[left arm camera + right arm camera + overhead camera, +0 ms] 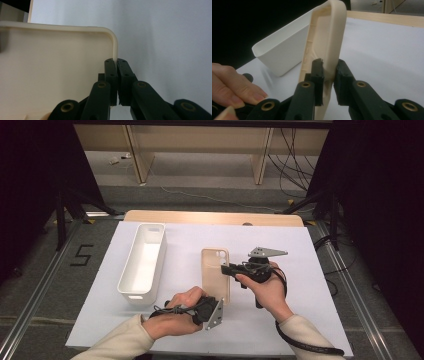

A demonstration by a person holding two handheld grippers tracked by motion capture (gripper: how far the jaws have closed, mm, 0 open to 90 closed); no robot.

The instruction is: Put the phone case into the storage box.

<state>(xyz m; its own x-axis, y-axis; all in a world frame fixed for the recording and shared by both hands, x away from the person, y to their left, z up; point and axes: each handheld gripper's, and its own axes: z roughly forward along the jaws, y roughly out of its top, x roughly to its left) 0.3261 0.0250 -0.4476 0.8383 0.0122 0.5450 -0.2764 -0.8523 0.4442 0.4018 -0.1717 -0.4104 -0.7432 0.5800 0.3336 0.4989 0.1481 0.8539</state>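
A cream phone case (214, 276) lies in the middle of the white-covered table (300, 285), held between both grippers. My left gripper (223, 304) is at its near end. In the left gripper view the left gripper (117, 62) is shut on the case's thin rim just below a rounded corner of the case (55, 70). My right gripper (228, 269) reaches in from the right. Seen from the right gripper view, the right gripper (329, 67) is shut on the side wall of the case (329, 30), one pad inside and one outside.
A long white bin (145, 259) stands open at the left of the table, also seen as the bin (284, 52) behind the case. The person's left hand (234, 86) sits close by. Bare white sheet lies right of the case.
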